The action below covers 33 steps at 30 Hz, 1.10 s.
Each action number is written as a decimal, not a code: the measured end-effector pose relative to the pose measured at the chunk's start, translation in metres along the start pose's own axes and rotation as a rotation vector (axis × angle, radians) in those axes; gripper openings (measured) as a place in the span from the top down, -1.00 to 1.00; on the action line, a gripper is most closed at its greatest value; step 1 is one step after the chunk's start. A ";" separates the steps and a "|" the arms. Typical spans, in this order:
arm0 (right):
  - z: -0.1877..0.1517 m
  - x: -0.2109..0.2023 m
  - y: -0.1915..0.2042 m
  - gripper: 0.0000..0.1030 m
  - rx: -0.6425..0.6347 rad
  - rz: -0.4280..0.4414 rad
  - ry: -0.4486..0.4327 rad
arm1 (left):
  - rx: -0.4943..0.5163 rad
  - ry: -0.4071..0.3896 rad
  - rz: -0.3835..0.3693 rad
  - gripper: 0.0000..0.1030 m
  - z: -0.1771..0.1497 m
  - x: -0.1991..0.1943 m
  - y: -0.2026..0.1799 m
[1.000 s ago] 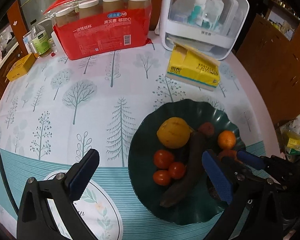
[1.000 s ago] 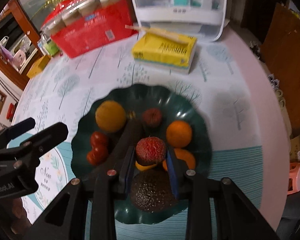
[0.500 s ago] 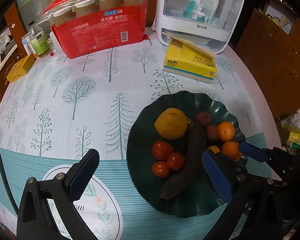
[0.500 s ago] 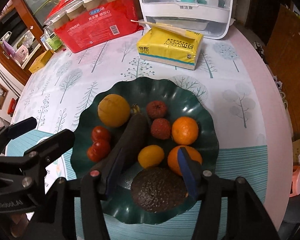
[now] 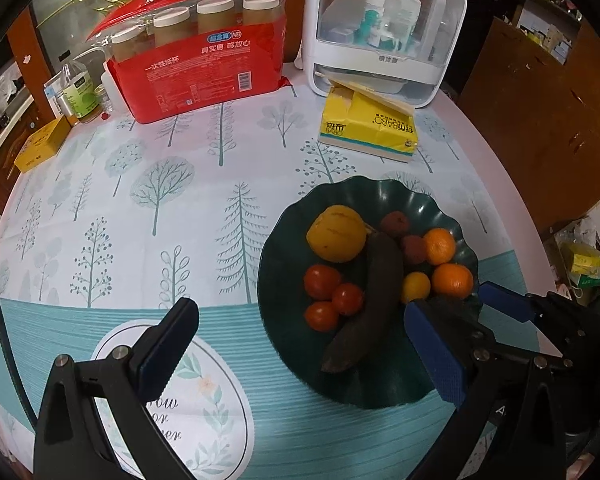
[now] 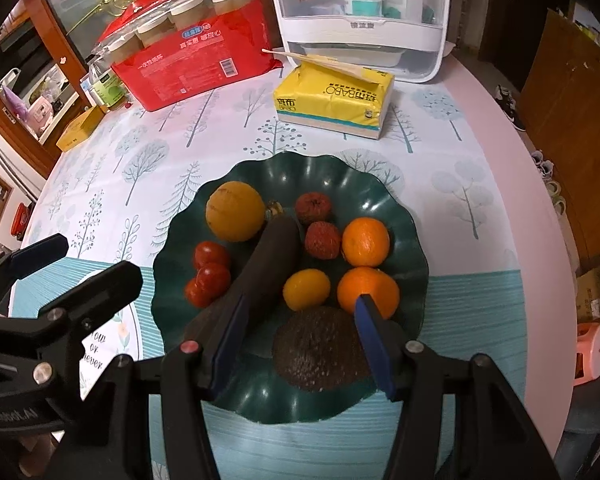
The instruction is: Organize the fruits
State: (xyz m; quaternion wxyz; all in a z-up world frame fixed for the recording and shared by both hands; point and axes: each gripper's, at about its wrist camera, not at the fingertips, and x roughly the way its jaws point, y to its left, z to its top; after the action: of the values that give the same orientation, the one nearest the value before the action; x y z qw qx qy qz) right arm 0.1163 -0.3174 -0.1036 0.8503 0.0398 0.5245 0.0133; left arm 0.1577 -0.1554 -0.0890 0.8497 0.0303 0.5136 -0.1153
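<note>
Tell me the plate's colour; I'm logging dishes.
Dark green, with a scalloped rim: the plate shows best in the right wrist view.

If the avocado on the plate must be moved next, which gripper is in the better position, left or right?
Probably the right gripper: it is open above the plate, and the avocado lies between its fingers. The left gripper, also open, is mostly over the tablecloth beside the plate.

Left gripper, jaws wide apart, above the tabletop's near edge. Dark green plate toward the right edge holds a yellow fruit, blackened banana, three tomatoes, two oranges. Right gripper over the plate's near-right rim.
</note>
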 end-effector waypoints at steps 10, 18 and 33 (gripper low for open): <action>-0.034 -0.030 0.024 -0.09 0.029 0.015 -0.022 | -0.030 -0.065 0.073 -0.98 -0.038 -0.057 0.029; -0.064 -0.088 0.066 -0.09 0.033 0.041 -0.107 | -0.090 -0.113 0.091 -0.98 -0.076 -0.121 0.065; -0.103 -0.146 0.124 -0.09 0.058 0.003 -0.199 | -0.073 -0.153 0.132 -0.98 -0.119 -0.170 0.091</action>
State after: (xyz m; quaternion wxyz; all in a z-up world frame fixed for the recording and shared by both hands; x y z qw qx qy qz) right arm -0.0384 -0.1975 -0.0093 0.8967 0.0664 0.4377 -0.0048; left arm -0.0002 -0.0185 -0.0015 0.8926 0.0241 0.4481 -0.0425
